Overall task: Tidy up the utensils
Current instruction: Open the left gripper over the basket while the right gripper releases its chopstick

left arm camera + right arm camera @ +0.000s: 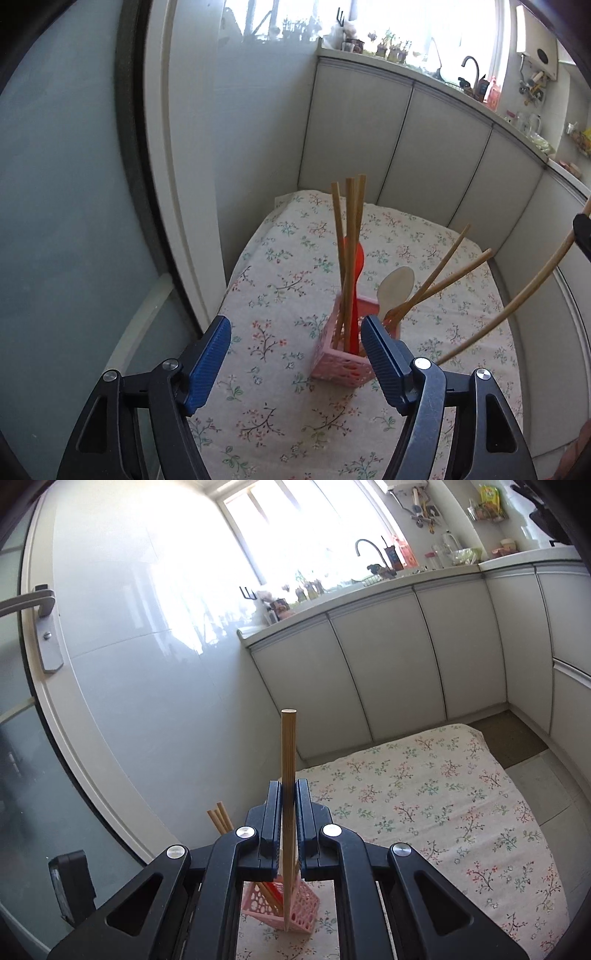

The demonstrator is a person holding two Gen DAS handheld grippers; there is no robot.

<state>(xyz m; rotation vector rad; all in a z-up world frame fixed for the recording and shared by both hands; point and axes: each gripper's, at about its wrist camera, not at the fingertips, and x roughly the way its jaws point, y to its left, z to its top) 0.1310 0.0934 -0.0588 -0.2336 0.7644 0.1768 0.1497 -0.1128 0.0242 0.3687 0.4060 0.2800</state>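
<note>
1. Already sorted: the pink basket (341, 360) on the floral desk (280, 266) holds three upright chopsticks (347, 258), a red utensil (358, 295), a pale spoon (395, 288) and two leaning chopsticks (439, 277).
2. The right gripper (289, 794) has its jaws clamped on one chopstick (288, 753), its tip just above the basket.
3. The left gripper (295, 334) is parted and empty, near the basket.
4. Left to do, apparently: dropping this chopstick in.

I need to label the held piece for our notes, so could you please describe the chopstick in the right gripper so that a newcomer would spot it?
On the floral tablecloth stands a pink lattice holder of utensils. To its right, one bamboo chopstick slants in the air, clamped in the right gripper. Unlike the others, it is not in the holder.
</note>
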